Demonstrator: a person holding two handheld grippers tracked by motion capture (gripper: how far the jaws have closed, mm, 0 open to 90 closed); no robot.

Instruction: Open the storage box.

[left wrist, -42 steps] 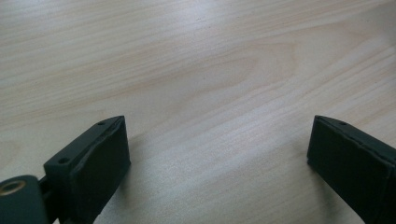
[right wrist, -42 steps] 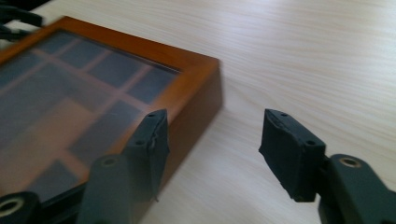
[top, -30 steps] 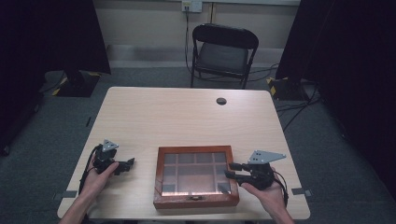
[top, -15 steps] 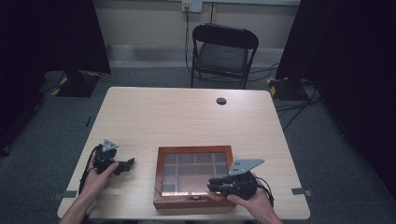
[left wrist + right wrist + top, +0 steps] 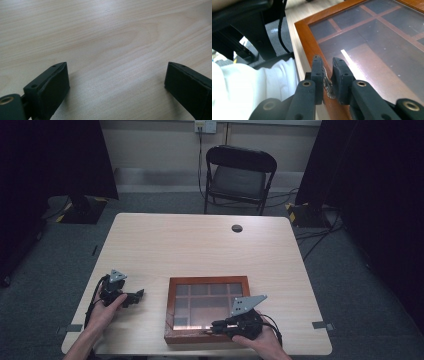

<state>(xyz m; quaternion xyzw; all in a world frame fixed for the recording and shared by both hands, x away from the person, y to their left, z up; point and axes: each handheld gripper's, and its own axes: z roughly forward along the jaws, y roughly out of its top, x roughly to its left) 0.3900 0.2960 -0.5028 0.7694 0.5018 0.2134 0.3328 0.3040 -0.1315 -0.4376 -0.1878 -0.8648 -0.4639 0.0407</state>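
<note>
Right claw (image 5: 327, 75) pinches the small metal clasp (image 5: 327, 83) on the glass-lidded wooden box (image 5: 207, 282); thin grip could slip when lifting, while left claw (image 5: 117, 82) idles spread over the bench (image 5: 200, 245).

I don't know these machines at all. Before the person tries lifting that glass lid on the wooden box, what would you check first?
1. Right tool closed on the lid's small metal clasp: ok, jaws nearly together around it.
2. Grip deep enough to hold: cannot tell.
3. Left tool ready to steady the box: not ok, open on bare table, apart from the box.
4. Wooden box lying flat, lid shut: ok.
5. Room behind the box for the lid to swing: ok.
</note>
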